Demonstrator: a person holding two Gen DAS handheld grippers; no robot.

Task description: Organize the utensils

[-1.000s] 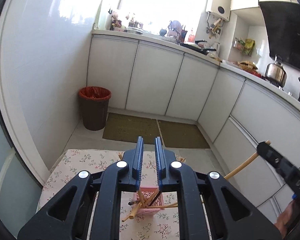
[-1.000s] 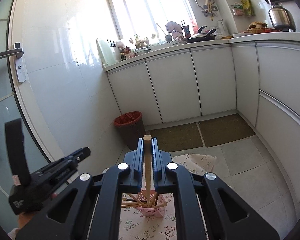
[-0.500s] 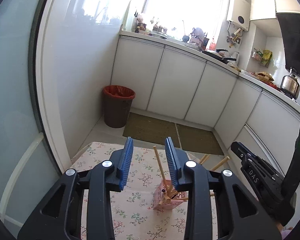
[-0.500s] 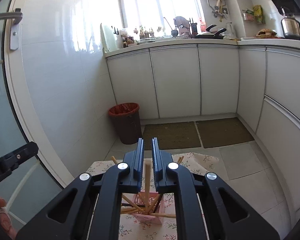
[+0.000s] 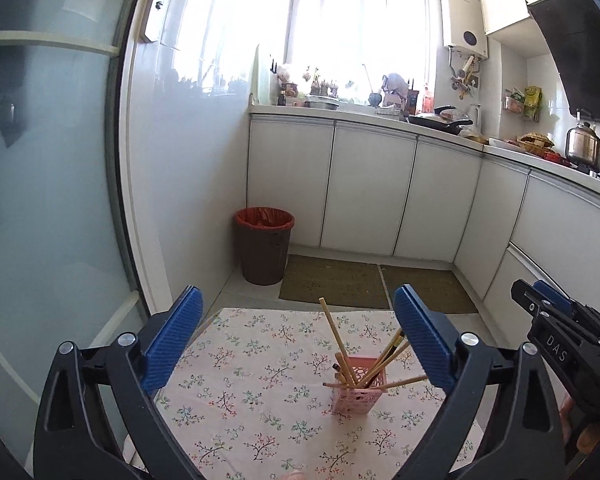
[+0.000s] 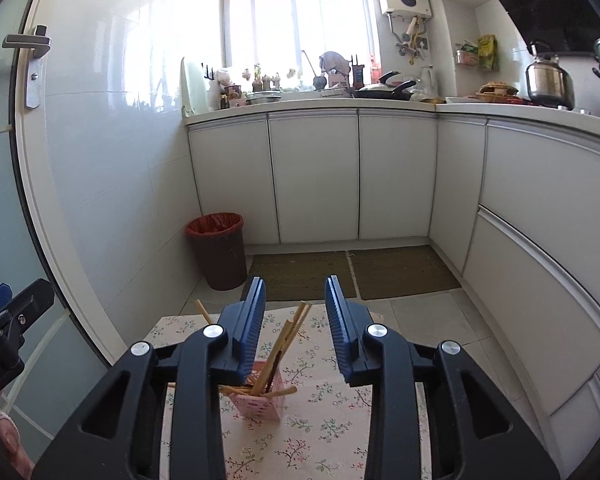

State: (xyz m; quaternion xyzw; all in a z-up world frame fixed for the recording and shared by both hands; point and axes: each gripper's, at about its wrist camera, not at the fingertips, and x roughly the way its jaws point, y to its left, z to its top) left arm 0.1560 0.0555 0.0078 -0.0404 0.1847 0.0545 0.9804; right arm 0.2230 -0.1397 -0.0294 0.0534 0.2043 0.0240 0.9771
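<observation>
A pink perforated holder [image 5: 358, 390] stands on a floral tablecloth [image 5: 256, 364] and holds several wooden chopsticks [image 5: 334, 338] leaning at different angles. It also shows in the right wrist view [image 6: 260, 404] with the chopsticks [image 6: 286, 340]. My left gripper [image 5: 296, 344] is wide open and empty, above and behind the holder. My right gripper [image 6: 296, 320] is open and empty, above the holder. The right gripper also shows at the right edge of the left wrist view [image 5: 556, 328].
A brown bin with a red liner [image 5: 265, 245] stands on the floor by the wall. White cabinets [image 5: 368, 192] run along the back and right. Two floor mats [image 5: 336, 282] lie before them. A glass door [image 5: 40, 200] is at the left.
Both grippers have opened and drawn back up from the holder. The chopstick that the right gripper held now stands in the holder. The left gripper has opened much wider.
</observation>
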